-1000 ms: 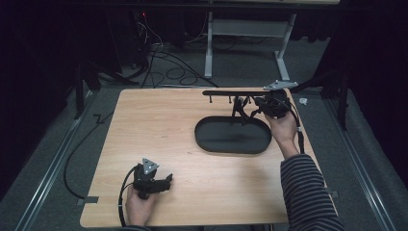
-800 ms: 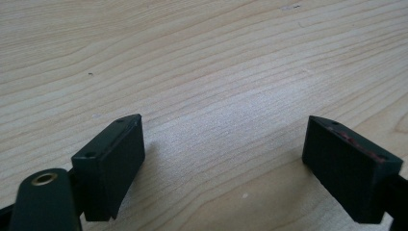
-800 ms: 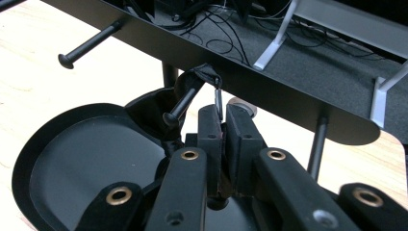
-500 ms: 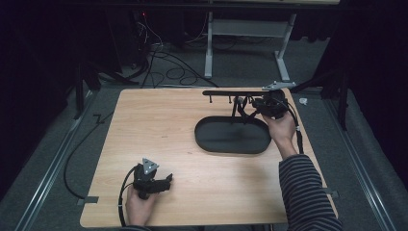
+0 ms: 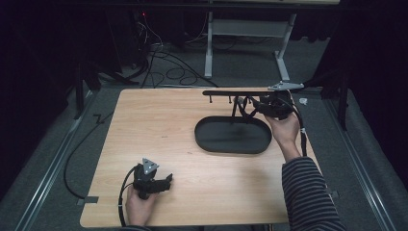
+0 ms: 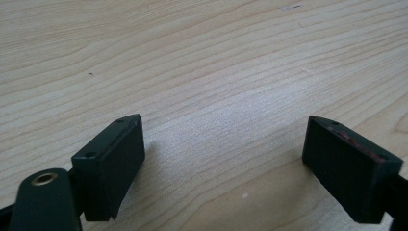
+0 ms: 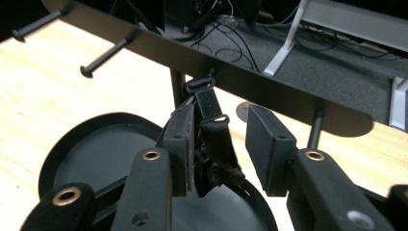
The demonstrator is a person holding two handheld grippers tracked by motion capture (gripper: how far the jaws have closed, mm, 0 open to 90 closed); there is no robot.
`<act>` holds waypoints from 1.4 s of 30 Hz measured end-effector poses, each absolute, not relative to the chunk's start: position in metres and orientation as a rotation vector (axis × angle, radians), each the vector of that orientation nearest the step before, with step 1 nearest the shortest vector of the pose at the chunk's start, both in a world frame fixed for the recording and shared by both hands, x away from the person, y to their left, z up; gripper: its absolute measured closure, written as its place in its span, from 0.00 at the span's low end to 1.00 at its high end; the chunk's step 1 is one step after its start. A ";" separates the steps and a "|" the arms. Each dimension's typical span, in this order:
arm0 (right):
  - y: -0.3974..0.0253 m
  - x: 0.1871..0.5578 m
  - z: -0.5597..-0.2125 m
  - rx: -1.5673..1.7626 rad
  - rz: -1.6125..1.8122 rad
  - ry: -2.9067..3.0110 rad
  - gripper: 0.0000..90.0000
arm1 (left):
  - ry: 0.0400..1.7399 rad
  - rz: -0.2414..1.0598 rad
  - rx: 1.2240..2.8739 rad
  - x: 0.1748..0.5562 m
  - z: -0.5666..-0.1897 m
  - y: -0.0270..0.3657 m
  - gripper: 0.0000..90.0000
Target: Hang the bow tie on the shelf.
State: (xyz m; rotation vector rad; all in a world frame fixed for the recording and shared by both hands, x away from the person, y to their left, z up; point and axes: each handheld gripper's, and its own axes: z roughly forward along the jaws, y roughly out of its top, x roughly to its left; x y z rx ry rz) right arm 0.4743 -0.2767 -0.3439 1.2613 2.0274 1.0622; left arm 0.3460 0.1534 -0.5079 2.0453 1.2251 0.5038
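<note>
Edged slightly back toward the rack's rail (image 5: 231,92) over the last second: right gripper (image 7: 219,139), open around a black strap (image 7: 211,125) hanging from it above the tray (image 5: 207,139). Left gripper (image 6: 223,163) open, idle on worktop (image 5: 159,120).

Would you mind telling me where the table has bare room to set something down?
The table's whole left half is bare, from the far edge to the left gripper. It is crowded at far right, around the tray, rack and right gripper.
</note>
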 end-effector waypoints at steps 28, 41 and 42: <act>-0.310 0.436 -0.342 1.286 1.135 1.964 0.68 | 1.225 0.504 2.045 0.346 -0.508 0.153 0.17; -0.321 0.425 -0.349 1.313 1.156 1.956 0.67 | 1.225 0.504 2.045 0.346 -0.508 0.153 0.17; -0.322 0.424 -0.349 1.314 1.159 1.950 0.67 | 1.225 0.504 2.045 0.346 -0.508 0.153 0.17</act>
